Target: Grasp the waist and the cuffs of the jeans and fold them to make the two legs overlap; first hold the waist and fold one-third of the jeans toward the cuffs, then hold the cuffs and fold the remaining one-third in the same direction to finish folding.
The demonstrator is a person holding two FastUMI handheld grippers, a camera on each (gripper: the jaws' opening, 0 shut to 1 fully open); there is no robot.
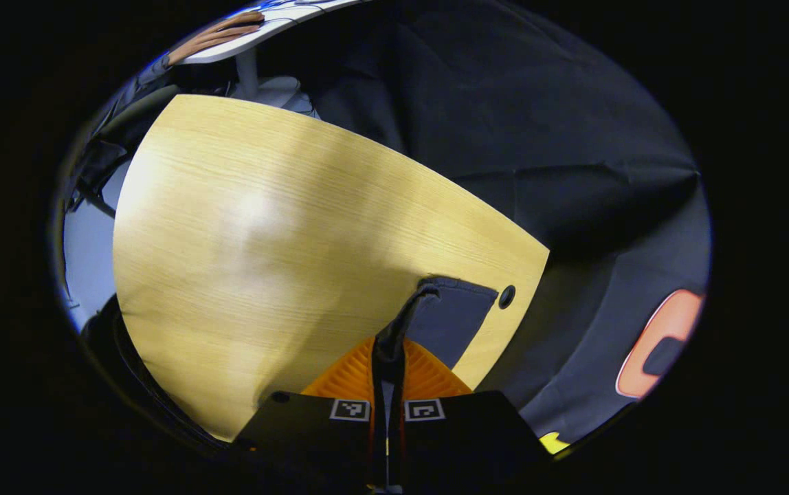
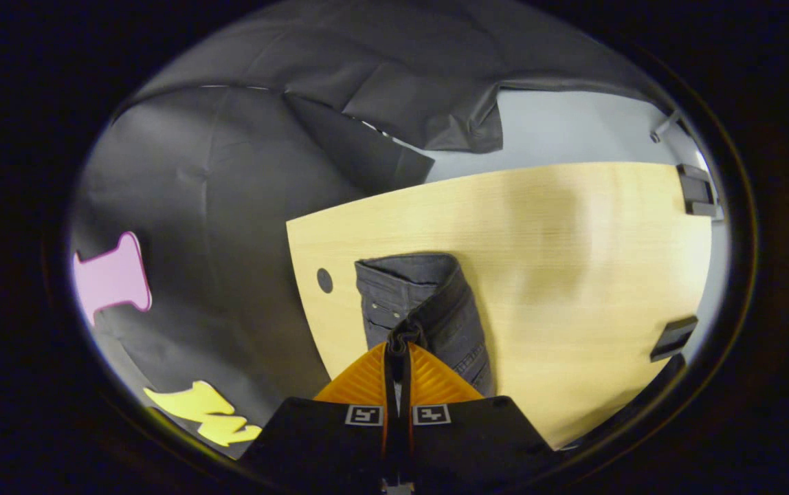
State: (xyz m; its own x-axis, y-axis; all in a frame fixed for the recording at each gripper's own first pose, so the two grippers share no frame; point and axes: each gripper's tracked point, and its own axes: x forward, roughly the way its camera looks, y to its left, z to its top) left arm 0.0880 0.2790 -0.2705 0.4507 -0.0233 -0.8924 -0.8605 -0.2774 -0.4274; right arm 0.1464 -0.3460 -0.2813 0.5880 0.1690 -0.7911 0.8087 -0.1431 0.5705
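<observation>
Jeans (image 2: 429, 309) pinched by both grippers above a wooden counter (image 2: 573, 275).

Dark denim is clamped between the closed orange fingers (image 1: 350, 375) of the left gripper (image 1: 389, 350), aimed down across the counter near a small round hole (image 1: 506, 296). A bunched fold with rivets is clamped by the right gripper (image 2: 398, 347), the rest lying on the counter. Much of the jeans is hidden behind the fingers.

Recording booth: black cloth wall (image 2: 229, 206) draped behind bare wooden table (image 1: 264, 227), grey floor (image 2: 573, 130).
</observation>
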